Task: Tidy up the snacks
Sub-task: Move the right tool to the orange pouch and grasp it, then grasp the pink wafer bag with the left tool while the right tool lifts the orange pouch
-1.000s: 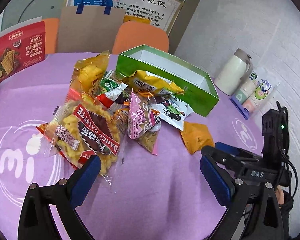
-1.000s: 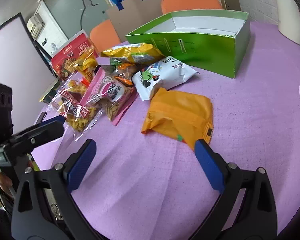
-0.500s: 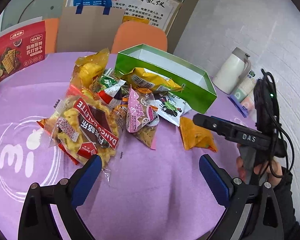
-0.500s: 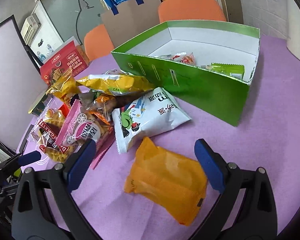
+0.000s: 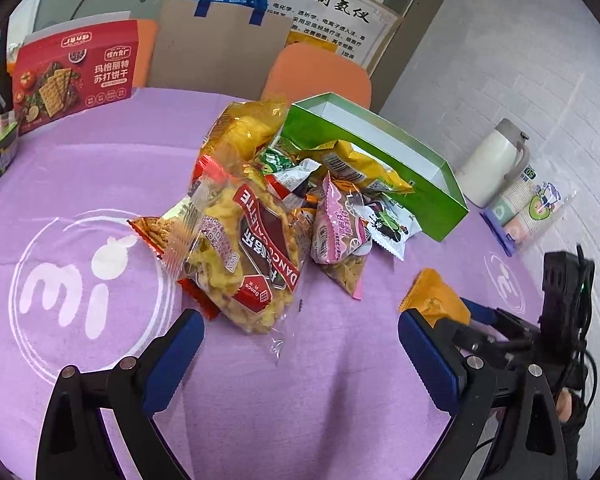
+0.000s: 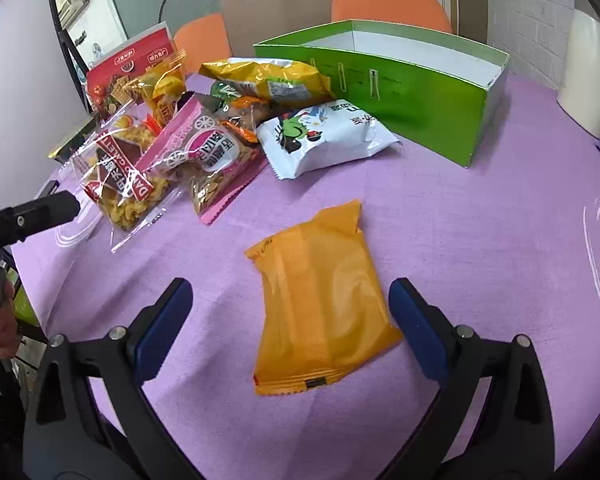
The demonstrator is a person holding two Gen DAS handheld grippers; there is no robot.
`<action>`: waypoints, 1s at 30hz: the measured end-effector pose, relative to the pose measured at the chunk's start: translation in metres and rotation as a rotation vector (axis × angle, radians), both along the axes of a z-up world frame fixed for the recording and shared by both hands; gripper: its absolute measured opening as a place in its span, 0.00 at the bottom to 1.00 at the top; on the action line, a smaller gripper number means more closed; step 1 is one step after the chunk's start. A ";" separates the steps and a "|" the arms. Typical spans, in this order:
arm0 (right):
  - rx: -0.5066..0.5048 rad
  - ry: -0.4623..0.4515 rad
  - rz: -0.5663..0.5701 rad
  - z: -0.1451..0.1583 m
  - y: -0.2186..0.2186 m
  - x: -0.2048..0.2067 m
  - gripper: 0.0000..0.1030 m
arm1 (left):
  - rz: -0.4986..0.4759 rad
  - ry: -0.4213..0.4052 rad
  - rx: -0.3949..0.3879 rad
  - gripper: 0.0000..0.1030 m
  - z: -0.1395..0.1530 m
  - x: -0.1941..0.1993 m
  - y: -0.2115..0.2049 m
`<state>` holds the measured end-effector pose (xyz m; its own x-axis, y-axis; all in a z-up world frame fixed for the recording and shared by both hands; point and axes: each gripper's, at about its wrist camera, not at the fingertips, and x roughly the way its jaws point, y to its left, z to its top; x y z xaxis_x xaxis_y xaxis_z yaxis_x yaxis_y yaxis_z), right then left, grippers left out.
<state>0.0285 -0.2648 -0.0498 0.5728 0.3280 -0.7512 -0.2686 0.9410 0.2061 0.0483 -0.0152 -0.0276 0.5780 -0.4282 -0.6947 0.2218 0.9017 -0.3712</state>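
right claw (image 6: 286, 326): jaws apart, straddling orange packet (image 6: 320, 300)
left claw (image 5: 300, 354): jaws apart, empty
orange packet: flat on worktop (image 6: 480, 240), near green box (image 6: 400, 88)

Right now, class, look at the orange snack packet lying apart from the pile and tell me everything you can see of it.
The orange packet is a small sealed pillow pouch of plain, slightly glossy orange film, crimped at both ends, with a small dark mark near its closer seam. It looks puffed and lightly creased. It lies flat on the purple tablecloth, alone, apart from the snack pile and the green box. The right gripper is open, its blue fingers at either side of the packet; whether they touch it cannot be told.
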 end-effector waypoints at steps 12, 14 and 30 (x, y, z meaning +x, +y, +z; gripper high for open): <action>-0.085 -0.017 -0.099 -0.002 -0.008 -0.019 0.52 | -0.036 -0.044 -0.015 0.86 0.015 -0.007 0.003; -0.083 -0.013 -0.099 -0.001 -0.008 -0.022 0.52 | -0.082 -0.056 -0.008 0.74 0.018 -0.004 -0.011; -0.030 -0.007 -0.120 0.002 -0.013 -0.030 0.53 | -0.140 0.003 0.104 0.44 -0.007 0.072 -0.081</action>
<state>-0.0012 -0.2782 -0.0481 0.6121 0.2342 -0.7553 -0.1554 0.9721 0.1756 0.1205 -0.0963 -0.0342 0.5155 -0.4301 -0.7412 0.3465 0.8957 -0.2787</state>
